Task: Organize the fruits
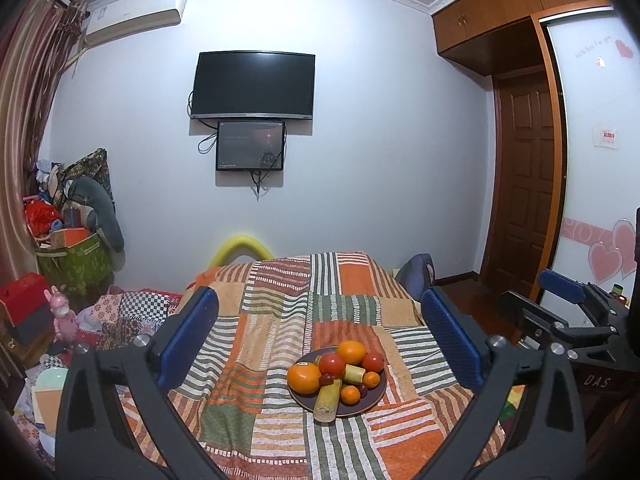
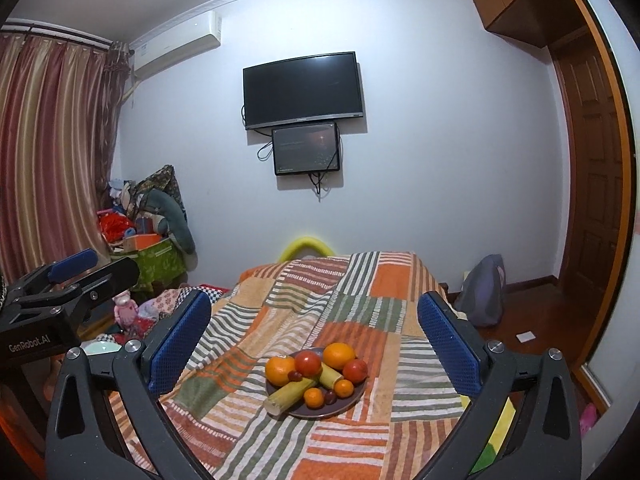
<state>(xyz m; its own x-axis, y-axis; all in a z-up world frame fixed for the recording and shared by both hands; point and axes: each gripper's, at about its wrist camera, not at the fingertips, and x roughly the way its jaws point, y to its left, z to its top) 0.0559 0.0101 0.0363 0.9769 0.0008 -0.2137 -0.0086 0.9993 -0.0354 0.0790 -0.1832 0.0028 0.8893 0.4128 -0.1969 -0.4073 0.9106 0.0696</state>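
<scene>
Fruits, namely oranges, red apples, tangerines and pale cane sticks, lie piled on a dark round plate (image 1: 376,394) atop the patchwork-covered bed (image 1: 280,320). Left tool (image 1: 320,344) and right tool (image 2: 316,344) hover wide open, empty. Scene fits sorting ahead or complete.

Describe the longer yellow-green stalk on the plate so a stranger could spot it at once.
Find the patchwork striped bedspread; a dark plate of fruit sits on it. The longer stalk lies at the plate's near edge, its cut end overhanging the rim, unlike the shorter stalk piece among the round fruit.
</scene>
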